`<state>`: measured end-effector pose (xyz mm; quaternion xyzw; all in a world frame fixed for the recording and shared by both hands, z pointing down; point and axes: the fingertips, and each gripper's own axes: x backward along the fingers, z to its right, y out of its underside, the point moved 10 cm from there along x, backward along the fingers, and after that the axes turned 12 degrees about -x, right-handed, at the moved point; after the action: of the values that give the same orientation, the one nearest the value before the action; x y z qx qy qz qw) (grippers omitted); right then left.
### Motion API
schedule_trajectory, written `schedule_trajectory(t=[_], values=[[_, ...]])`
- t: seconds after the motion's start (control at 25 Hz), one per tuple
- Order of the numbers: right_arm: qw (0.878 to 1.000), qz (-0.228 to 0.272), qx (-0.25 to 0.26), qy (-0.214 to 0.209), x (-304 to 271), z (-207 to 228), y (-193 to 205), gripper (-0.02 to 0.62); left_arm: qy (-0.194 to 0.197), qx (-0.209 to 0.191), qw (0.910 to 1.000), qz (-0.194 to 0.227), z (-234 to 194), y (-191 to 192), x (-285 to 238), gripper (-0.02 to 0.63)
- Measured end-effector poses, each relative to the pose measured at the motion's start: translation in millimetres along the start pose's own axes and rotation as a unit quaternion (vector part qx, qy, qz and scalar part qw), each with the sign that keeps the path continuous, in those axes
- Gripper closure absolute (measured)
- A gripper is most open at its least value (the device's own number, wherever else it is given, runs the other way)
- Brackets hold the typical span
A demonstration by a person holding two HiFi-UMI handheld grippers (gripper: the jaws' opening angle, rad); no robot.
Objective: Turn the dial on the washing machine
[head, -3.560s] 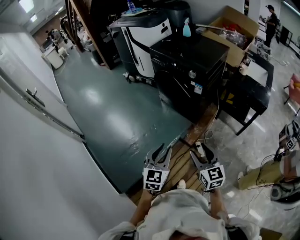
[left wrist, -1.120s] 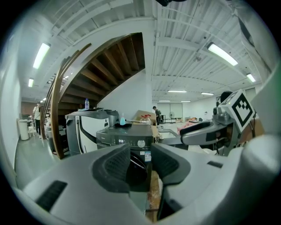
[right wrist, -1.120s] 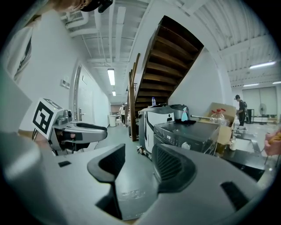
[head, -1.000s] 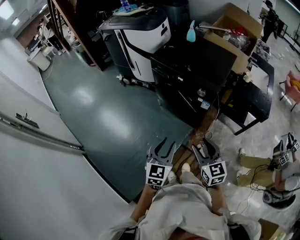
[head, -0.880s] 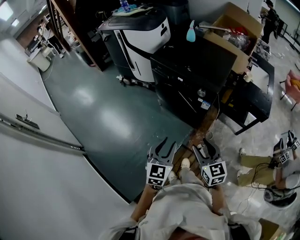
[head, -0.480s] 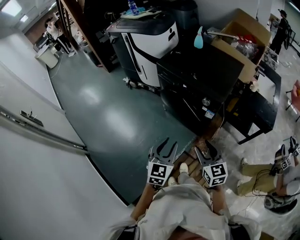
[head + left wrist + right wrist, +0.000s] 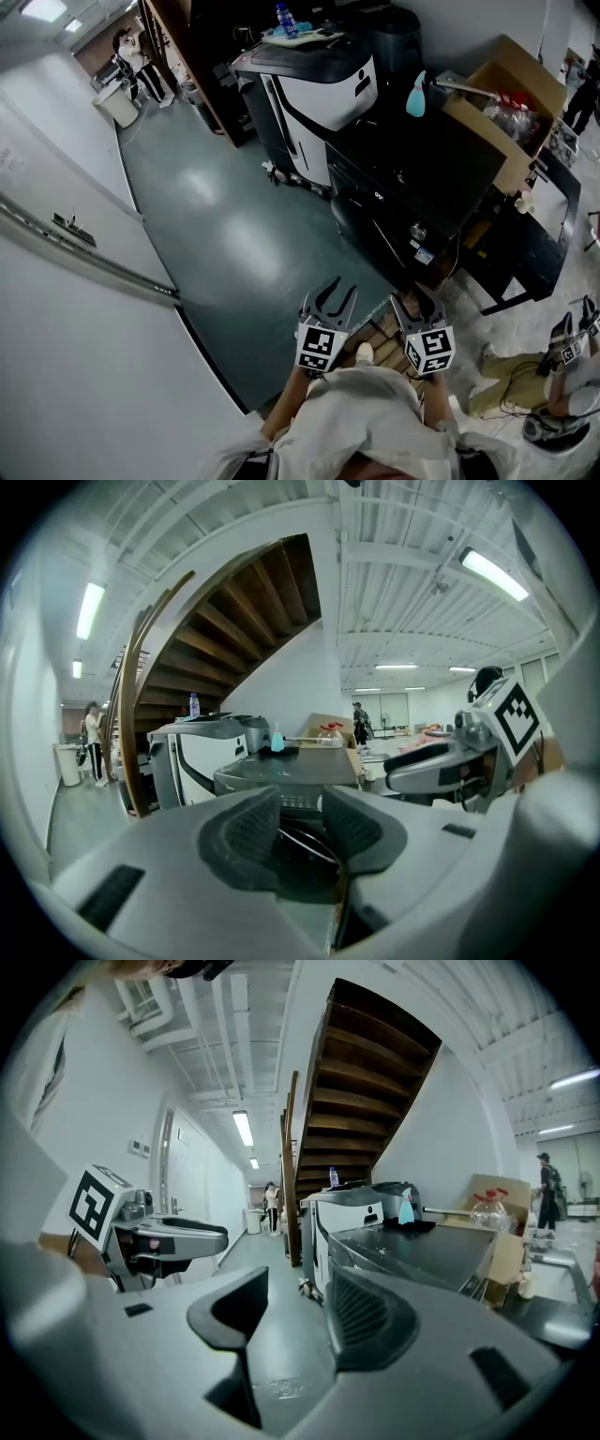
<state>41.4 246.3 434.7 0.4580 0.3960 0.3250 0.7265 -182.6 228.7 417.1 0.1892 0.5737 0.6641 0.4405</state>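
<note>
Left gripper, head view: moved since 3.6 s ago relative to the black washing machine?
Yes. The left gripper has advanced toward the black box-shaped washing machine; its round silver dial sits nearer the gripper than before.

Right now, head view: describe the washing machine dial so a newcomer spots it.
Find the black washing machine between the white-and-black machine and the open cardboard box, with a teal spray bottle on top. The dial is a small round silver knob toward the right end of its front panel. It is the only shiny round part on that dark face, just above a pale sticker.
</note>
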Motion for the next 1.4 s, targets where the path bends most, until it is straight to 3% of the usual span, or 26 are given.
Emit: schedule_trajectory(t=[0.36,0.8,1.08,1.4], values=[[1.000,-0.005,-0.003,-0.024,-24.5,41.0,-14.4,0.383,-0.025,0.002,0.9995,-0.018,2.1,-12.5,-34.0,0.466],[1.000,-0.001,-0.007,-0.014,-56.1,64.7,-32.3,0.385,-0.023,-0.001,0.9997,-0.013,-24.2,-22.3,-76.3,0.466],[1.000,-0.001,-0.010,0.010,-89.0,70.9,-43.2,0.385,-0.001,-0.005,1.0000,-0.006,-56.7,-17.1,-108.5,0.466],[0.997,-0.004,-0.036,0.065,-131.5,59.8,-66.4,0.388,0.059,-0.005,0.9982,-0.005,-117.1,-16.5,-147.1,0.466]])
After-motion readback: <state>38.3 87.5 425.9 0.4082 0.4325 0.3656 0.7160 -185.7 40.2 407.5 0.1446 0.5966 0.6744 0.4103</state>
